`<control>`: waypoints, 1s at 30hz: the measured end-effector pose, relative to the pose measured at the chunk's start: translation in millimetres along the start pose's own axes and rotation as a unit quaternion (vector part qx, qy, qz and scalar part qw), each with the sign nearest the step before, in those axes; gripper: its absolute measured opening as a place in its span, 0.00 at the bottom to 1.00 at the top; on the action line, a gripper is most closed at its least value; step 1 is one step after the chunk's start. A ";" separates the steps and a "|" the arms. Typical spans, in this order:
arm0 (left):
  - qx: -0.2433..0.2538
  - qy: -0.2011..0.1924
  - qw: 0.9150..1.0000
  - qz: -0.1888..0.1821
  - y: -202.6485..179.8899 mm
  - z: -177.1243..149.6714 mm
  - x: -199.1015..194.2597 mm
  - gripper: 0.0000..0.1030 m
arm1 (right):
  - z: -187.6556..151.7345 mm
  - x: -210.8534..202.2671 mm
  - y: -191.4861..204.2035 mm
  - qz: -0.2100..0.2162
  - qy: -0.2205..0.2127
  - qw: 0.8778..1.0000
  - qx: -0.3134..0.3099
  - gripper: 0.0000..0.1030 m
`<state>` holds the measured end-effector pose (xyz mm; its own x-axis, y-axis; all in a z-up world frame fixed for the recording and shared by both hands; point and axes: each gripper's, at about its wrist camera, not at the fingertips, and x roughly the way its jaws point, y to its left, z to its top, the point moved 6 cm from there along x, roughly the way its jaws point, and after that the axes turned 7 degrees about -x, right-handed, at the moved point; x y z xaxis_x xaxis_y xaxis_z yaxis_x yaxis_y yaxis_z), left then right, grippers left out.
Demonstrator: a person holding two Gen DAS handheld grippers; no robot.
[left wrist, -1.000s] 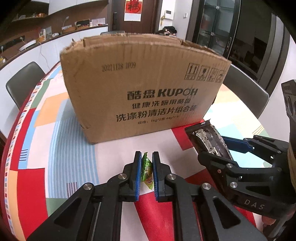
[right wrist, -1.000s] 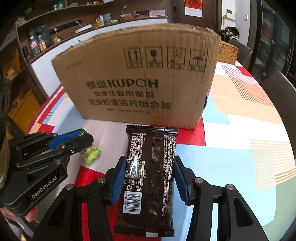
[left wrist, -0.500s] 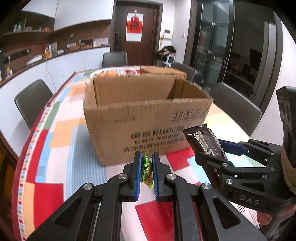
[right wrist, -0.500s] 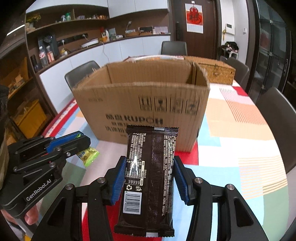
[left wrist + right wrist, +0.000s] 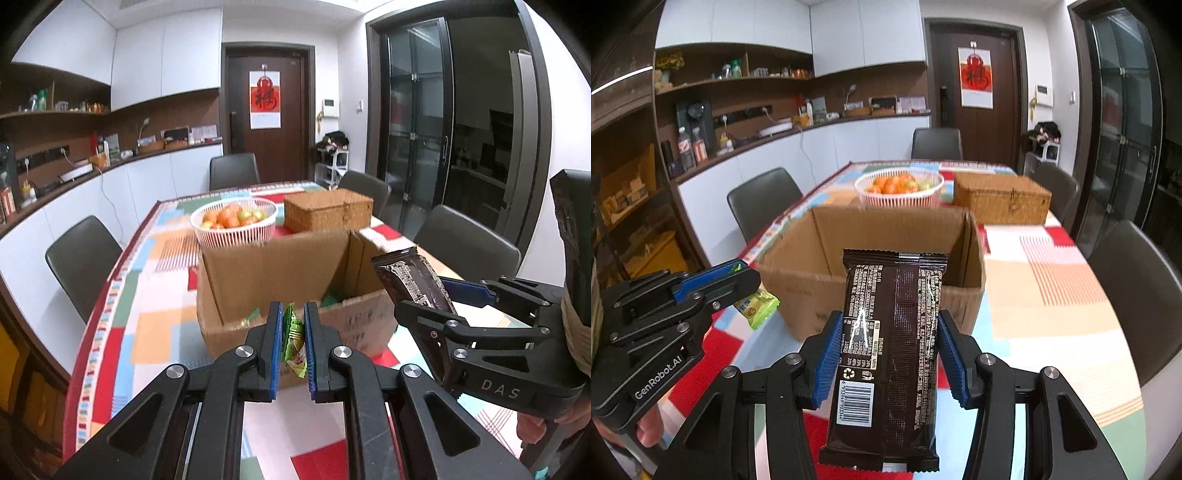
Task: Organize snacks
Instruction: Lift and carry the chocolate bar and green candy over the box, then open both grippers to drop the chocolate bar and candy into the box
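Two snacks are held above the table, one in each gripper. The green packet (image 5: pixel 293 341) sits low centre of the left view, pinched edge-on between the blue pads of the left gripper (image 5: pixel 293 345), whose fingers are clamped tight on it. The brown bar (image 5: pixel 892 347) fills the lower centre of the right view, standing lengthwise with the right gripper (image 5: pixel 888 356) gripping its two long edges. Both hover just short of the near rim of the open box (image 5: pixel 882 236), mid-frame, its top uncovered and its inside mostly clear. Behind the box, in the upper middle, stand a white fruit basket (image 5: pixel 899 197) and a wicker case (image 5: pixel 1001 199). The patchwork tablecloth (image 5: pixel 1052 295) lies bare at right; chairs (image 5: pixel 83 258) ring the table edges.
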<state>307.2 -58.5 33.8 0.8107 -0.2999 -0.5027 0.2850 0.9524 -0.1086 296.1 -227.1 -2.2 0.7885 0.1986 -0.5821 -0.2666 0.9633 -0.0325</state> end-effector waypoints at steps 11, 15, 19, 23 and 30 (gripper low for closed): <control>-0.001 -0.020 1.000 0.007 8.6 38.9 8.0 0.12 | 52.8 6.2 0.0 -0.009 -0.034 0.999 -0.016 0.49; 0.003 -0.012 1.000 0.008 11.6 48.3 18.9 0.12 | 70.2 16.2 -2.3 -0.012 -0.036 0.999 -0.021 0.49; 0.004 -0.002 1.000 0.010 15.3 53.5 32.1 0.12 | 82.5 24.8 -5.6 -0.017 -0.033 0.999 -0.021 0.49; -0.002 0.009 1.000 0.010 20.8 60.3 47.6 0.12 | 93.5 33.2 -9.1 -0.020 -0.031 0.999 -0.024 0.49; -0.017 0.038 0.999 0.017 31.6 70.5 80.5 0.13 | 107.5 63.8 -17.6 -0.021 -0.008 0.999 -0.022 0.49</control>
<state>417.5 -56.5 50.3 0.7783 -0.2640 -0.5697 0.2396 0.9635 -0.1191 410.7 -212.0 48.5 0.8083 0.1609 -0.5663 -0.2570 0.9619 -0.0934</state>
